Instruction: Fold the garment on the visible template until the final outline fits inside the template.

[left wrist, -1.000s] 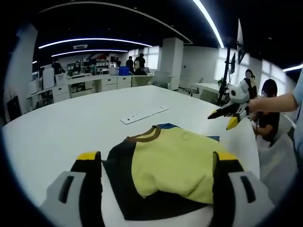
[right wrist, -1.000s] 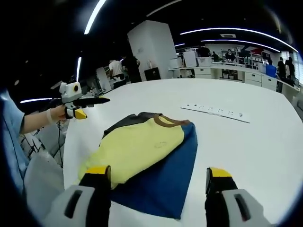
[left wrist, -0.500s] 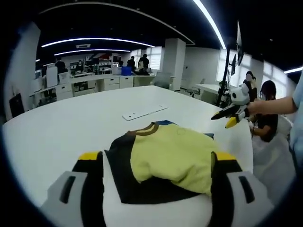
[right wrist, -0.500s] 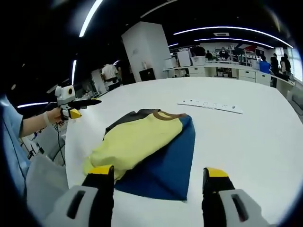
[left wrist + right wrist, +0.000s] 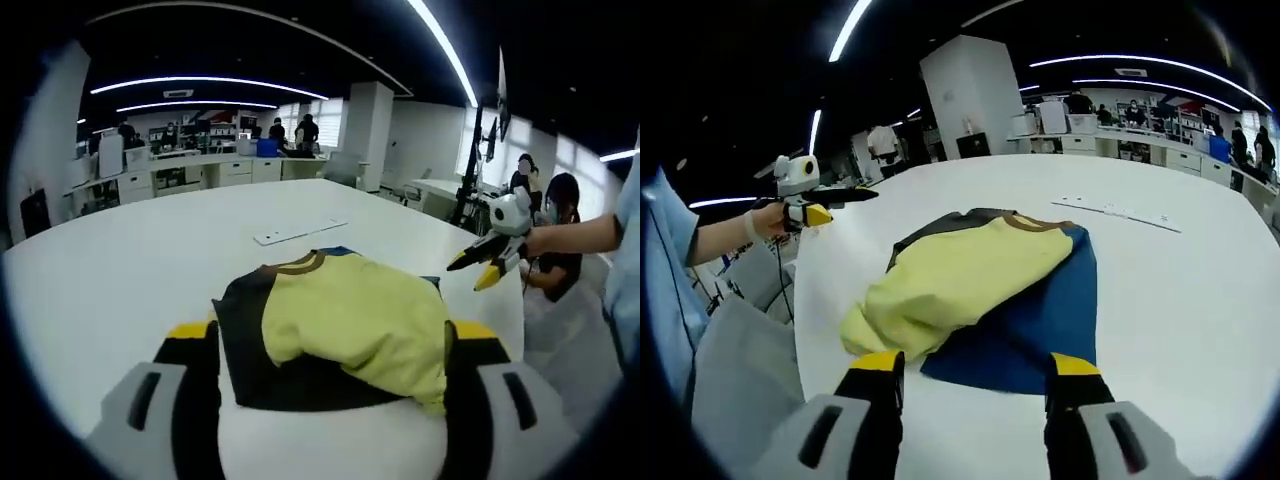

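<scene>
In the left gripper view my left gripper (image 5: 325,345) stands with jaws wide apart and empty, the folded garment (image 5: 335,320) lying on the white table (image 5: 120,270) between them. Its brown collar points away from me, so the long axis runs from me toward the white strip (image 5: 300,231). The yellow fold bulges over the dark panel; if I close on it carelessly, I judge the layers could slide and spill over the outline. In the right gripper view my right gripper (image 5: 975,375) also stands open and empty just short of the garment's near edge, collar toward the far right, blue template (image 5: 1050,310) peeking beneath; dragging could shift it.
</scene>
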A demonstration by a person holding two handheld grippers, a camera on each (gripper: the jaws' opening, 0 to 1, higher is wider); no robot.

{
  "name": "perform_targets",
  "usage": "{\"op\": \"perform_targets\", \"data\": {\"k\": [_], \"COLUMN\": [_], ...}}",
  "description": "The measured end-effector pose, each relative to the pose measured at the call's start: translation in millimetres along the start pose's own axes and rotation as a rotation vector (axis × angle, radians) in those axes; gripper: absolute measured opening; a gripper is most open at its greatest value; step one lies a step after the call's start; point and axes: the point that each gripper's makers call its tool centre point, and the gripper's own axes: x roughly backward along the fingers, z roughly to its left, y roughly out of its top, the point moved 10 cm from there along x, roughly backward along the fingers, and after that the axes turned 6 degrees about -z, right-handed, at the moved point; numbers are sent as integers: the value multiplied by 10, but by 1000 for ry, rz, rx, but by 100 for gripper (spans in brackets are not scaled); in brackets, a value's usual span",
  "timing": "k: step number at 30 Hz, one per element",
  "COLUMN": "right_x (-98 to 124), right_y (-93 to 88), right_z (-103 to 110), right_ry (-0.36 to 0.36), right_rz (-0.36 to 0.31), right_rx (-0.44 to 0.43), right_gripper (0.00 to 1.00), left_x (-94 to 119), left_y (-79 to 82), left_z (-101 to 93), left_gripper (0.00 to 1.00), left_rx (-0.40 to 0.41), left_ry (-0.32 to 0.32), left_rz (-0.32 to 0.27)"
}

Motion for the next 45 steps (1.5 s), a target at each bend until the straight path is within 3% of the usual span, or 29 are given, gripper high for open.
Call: {"op": "perform_targets", "data": {"k": [4,8,18,24,34,37,45], "right_x": [-31,-94,-390,-492,-628,-636,-612], "right_y": [-85,-136,-187,-194,-216,-250,-227], "right_z": [-63,-43,310,421,431,417,365], "right_ry": [-27,-14,76,100,101,84,66], "right_rz": [16,40,116,138,158,194,180], "right_rx": [-24,-19,119,184,229,285,267], "right_gripper": [51,34,24,20,10,6,0], "left_x": [20,43,60,50,55,62,82], "left_y": [-22,-54,-98,-126,-175,-174,-206], "left_z": [-18,-34,-76,-115,-134,-133,-139], "left_gripper": [90,89,89,88,87,87,86], "left_rx": [10,26,43,56,78,86,99], "left_ry": [1,4,0,-6,-9,-7,-1], "left_rz": [-3,-4,9,11,14,11,9]}}
